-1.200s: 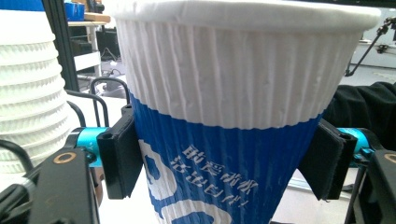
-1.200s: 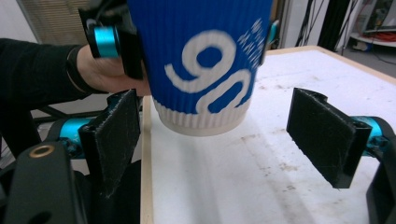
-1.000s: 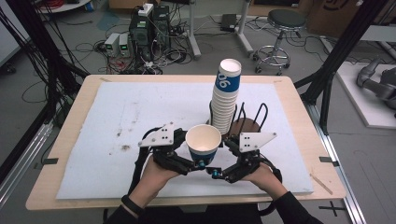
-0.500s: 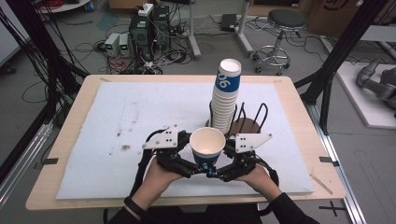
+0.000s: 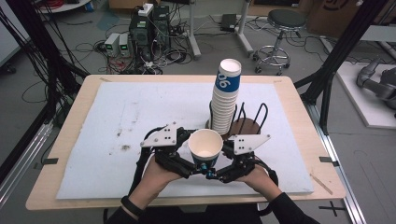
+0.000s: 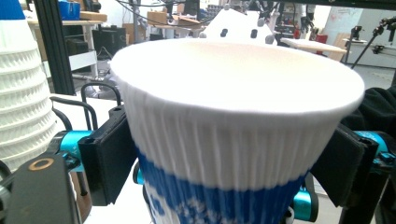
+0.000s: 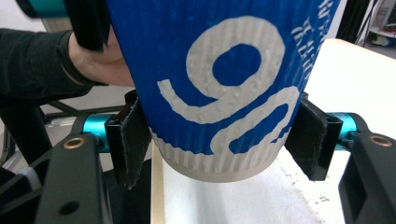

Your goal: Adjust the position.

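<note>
Your right hand-held gripper (image 7: 219,144) clamps the cup (image 5: 205,148) low over the desk (image 5: 280,88), your left hand-held gripper (image 5: 190,164) jaws just opening beside it

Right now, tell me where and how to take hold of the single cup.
Grip the paper cup low on its blue, ribbed wall, above the base, coming in level from the side. It stands upright and tapers downward, so the narrow bottom fits between the jaws; the right gripper holds it there.

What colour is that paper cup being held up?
The paper cup is blue with white lettering and a white ribbed rim band; the right gripper view shows it best.
</note>
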Available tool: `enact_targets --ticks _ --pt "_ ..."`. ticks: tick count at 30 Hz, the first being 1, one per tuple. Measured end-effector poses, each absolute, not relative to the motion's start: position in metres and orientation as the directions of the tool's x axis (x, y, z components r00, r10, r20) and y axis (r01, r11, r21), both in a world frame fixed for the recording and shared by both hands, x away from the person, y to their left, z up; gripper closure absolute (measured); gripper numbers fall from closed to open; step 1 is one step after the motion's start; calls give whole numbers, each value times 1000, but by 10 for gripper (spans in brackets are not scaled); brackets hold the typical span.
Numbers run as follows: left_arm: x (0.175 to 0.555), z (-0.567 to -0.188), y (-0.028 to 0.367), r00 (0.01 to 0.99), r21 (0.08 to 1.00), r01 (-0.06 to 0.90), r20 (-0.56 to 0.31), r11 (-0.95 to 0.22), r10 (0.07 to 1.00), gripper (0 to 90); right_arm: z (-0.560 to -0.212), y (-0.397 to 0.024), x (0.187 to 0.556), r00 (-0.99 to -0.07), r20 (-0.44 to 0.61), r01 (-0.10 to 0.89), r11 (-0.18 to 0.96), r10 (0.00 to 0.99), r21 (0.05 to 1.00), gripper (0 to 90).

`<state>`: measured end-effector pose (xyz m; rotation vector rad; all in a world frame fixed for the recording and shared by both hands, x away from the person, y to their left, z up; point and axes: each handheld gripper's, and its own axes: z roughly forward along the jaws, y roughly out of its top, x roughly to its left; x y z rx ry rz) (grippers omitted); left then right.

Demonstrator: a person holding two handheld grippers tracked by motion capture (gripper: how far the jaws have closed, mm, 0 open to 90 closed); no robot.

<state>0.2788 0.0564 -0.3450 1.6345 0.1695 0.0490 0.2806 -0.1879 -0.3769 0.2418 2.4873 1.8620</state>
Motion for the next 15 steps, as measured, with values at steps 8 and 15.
enact_targets --ticks 8,15 --pt "278 -344 57 988 995 68 -58 -66 142 204 -377 -187 281 -987 77 113 274 140 955 305" --pt "277 -345 56 988 996 58 -47 -72 147 232 -377 -187 280 -987 80 114 263 139 958 260"
